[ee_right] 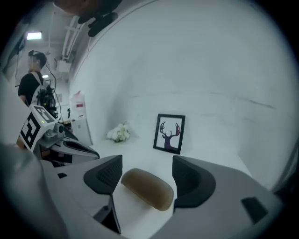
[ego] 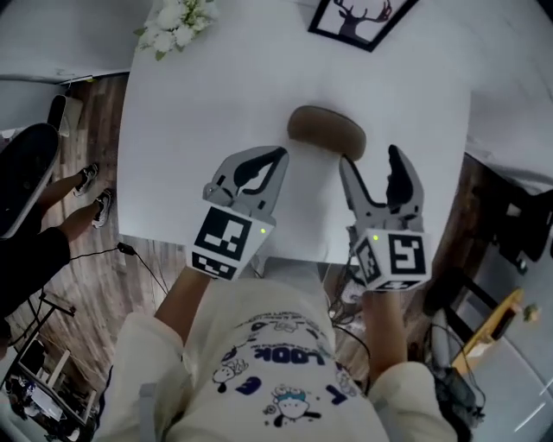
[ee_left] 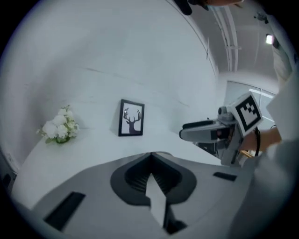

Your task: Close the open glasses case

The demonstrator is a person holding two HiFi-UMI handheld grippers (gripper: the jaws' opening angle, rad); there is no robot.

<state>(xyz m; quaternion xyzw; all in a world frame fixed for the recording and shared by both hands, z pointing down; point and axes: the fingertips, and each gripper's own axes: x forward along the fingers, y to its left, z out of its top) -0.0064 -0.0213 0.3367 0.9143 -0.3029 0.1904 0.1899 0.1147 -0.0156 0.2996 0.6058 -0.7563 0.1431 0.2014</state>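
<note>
- White counter carried the brown glasses case near its middle, with flowers and a framed deer picture at the far edge.
- The case looked already shut, so a good finish would be checking that the seam sat flush and pressing lightly on top if it did not.
- The left hand-held gripper hovered just short of the case, jaws together and empty, tipped slightly down.
- The right hand-held gripper hovered alongside, jaws wide, with the case lined up beyond them and seemingly untouched.
</note>
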